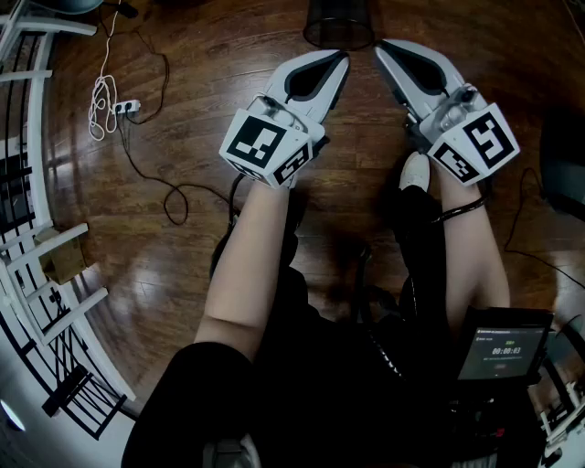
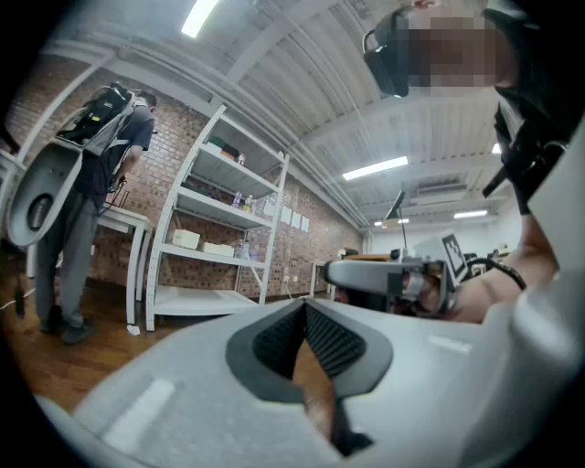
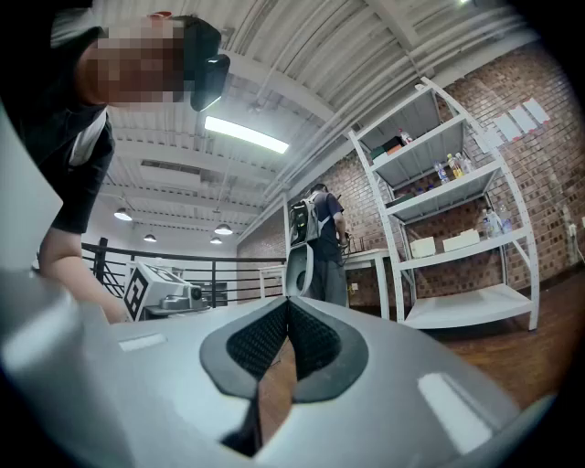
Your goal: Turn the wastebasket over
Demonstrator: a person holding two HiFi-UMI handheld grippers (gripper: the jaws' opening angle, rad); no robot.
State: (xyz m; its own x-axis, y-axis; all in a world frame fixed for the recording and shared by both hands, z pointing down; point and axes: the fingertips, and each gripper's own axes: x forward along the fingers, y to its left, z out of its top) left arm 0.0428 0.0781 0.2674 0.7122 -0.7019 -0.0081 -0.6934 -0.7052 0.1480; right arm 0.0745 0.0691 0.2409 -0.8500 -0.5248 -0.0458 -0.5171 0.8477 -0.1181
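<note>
The wastebasket [image 1: 338,23], a black mesh bin, stands on the wooden floor at the top middle of the head view, cut off by the frame's edge. My left gripper [image 1: 343,57] points at it from below left, with its tip just short of the rim. From the lower right my right gripper [image 1: 379,46] aims at the same rim, also a little apart from it. Both are held level with nothing in them. In the left gripper view the pads of the left gripper [image 2: 304,306] meet at the tip. The right gripper [image 3: 288,306] shows the same shut jaws. Neither gripper view shows the bin.
A power strip with a white cable [image 1: 114,105] lies on the floor at the left. A white railing [image 1: 37,183] and a cardboard box [image 1: 59,256] line the left edge. A timer screen [image 1: 503,345] sits at the lower right. White shelving [image 2: 215,228] and a person with a backpack [image 2: 91,183] stand farther off.
</note>
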